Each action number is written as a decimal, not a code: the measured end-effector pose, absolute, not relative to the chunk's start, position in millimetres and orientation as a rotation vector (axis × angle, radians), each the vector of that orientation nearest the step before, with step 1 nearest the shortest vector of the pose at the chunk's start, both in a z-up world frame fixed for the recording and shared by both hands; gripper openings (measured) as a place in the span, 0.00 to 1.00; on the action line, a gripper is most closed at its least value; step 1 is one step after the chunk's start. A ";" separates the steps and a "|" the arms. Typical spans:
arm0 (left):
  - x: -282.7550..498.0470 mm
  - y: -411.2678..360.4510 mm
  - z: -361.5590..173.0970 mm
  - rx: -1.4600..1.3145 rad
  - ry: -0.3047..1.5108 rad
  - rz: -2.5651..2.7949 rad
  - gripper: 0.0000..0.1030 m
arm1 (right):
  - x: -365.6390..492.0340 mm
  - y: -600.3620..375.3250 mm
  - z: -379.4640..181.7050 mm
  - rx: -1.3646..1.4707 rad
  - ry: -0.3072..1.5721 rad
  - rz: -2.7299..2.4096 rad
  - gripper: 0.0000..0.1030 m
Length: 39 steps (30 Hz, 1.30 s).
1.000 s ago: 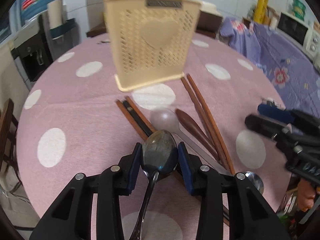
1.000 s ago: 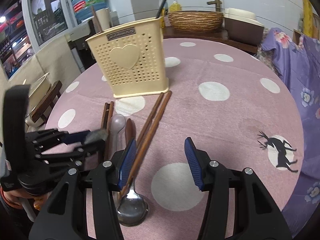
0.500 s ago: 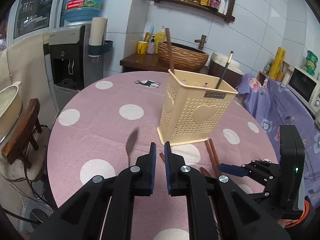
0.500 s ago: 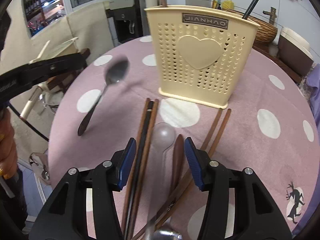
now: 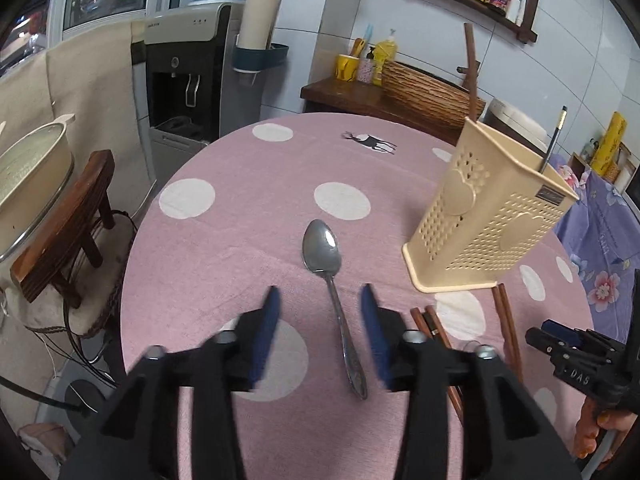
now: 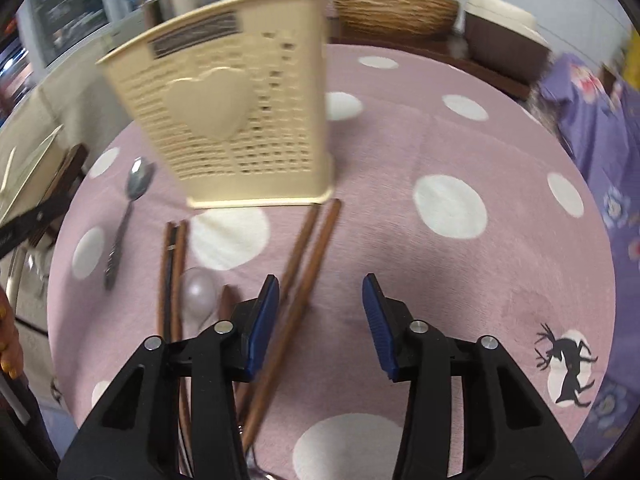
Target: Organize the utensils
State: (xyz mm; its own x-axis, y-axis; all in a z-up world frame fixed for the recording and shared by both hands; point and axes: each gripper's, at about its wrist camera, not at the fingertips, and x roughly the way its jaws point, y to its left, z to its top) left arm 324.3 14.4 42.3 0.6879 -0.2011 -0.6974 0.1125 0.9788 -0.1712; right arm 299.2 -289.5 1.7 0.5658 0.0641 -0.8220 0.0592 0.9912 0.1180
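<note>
A metal spoon lies flat on the pink dotted tablecloth, left of the cream utensil holder. My left gripper hovers over the spoon's handle. Its jaws are opening, blurred, and do not touch the spoon. In the right wrist view the holder stands ahead, with the same metal spoon at its left. My right gripper is open and its jaws are closing over bare cloth. A pair of brown chopsticks runs under its left finger. A translucent spoon, a dark wooden spoon and more chopsticks lie to the left.
The holder has a wooden handle and a black chopstick in it. A wooden chair and a pot stand off the table's left edge. Behind are a water dispenser and a wicker basket. Purple cloth lies at the right.
The metal spoon has left my left gripper and now lies on the cloth; that gripper swung left, shut, then spread its jaws. My right gripper shifted right over the brown chopsticks, jaws narrower.
</note>
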 end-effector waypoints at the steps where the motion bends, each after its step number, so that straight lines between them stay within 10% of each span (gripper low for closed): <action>1: 325.8 12.6 40.6 -0.110 0.797 -0.172 0.48 | 301.7 -291.4 -1.0 0.155 0.976 0.000 0.38; 32: 415.0 -39.0 4.1 0.071 0.890 0.097 0.68 | 357.5 -288.0 -14.0 0.234 1.045 -0.154 0.09; 39: 426.7 -43.7 -3.7 0.062 0.903 0.140 0.47 | 364.2 -288.9 -13.9 0.239 1.040 -0.168 0.09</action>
State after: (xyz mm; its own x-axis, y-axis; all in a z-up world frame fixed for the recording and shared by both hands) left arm 426.7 -43.7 -3.7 0.6110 0.1469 -0.7779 -0.0949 0.9891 0.1123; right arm 364.2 -288.9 -13.9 0.4971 -0.0247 -0.8673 0.2497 0.9614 0.1157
